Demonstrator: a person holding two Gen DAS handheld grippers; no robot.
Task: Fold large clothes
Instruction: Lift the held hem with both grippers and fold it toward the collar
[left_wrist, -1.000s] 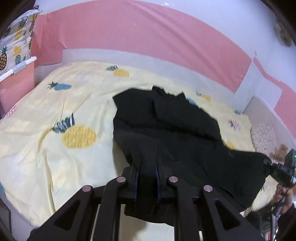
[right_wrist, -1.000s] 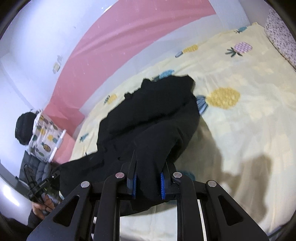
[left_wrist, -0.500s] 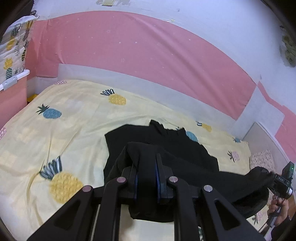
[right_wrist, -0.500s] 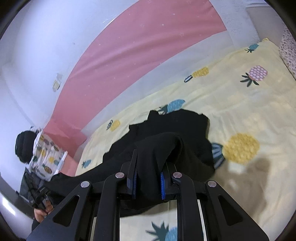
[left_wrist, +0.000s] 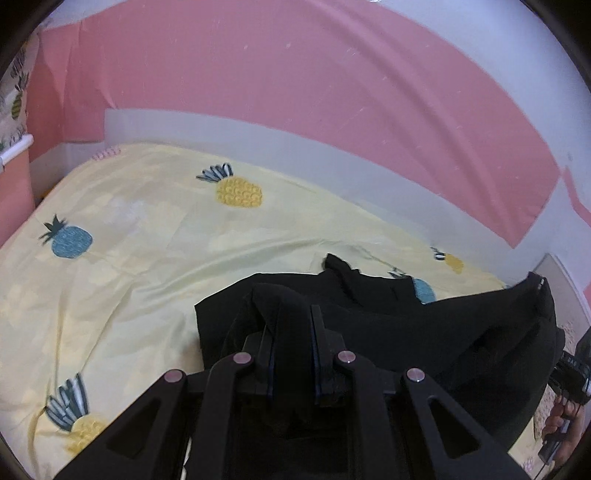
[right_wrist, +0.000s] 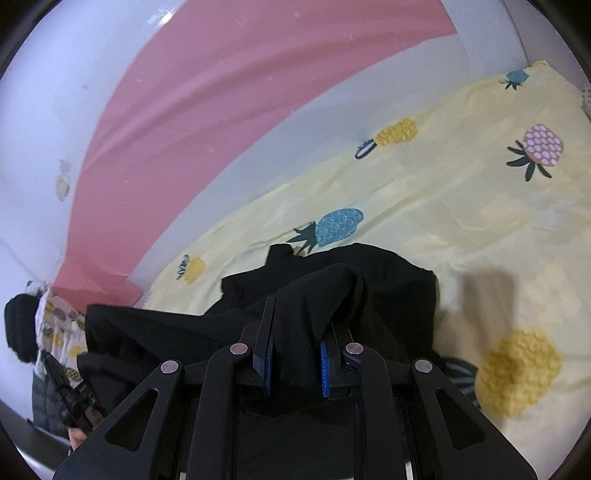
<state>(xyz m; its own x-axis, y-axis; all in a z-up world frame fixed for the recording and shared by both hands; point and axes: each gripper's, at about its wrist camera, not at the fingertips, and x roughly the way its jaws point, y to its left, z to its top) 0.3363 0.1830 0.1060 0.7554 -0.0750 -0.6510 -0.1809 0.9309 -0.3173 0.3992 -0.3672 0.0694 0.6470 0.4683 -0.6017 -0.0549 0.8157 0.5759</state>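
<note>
A large black garment (left_wrist: 424, 332) lies partly on the yellow pineapple bedsheet (left_wrist: 147, 258), its near edge lifted. My left gripper (left_wrist: 291, 325) is shut on a bunched fold of that edge. My right gripper (right_wrist: 297, 321) is shut on another fold of the black garment (right_wrist: 369, 295), which stretches left between the two grippers. The other gripper shows at the right edge of the left wrist view (left_wrist: 570, 373) and at the lower left of the right wrist view (right_wrist: 70, 395). The garment's far part, with a collar-like tip (left_wrist: 338, 264), rests flat on the sheet.
A pink and white wall (left_wrist: 295, 92) runs behind the bed. A pineapple-print cloth over a rail (left_wrist: 14, 110) hangs at the far left. A patterned pillow (right_wrist: 585, 96) sits at the bed's right end. Bare sheet (right_wrist: 498, 206) lies beyond the garment.
Both grippers have lifted the garment's near edge and carried it forward over the far part. The cameras tilted up, so more wall shows and less of the garment lies spread.
</note>
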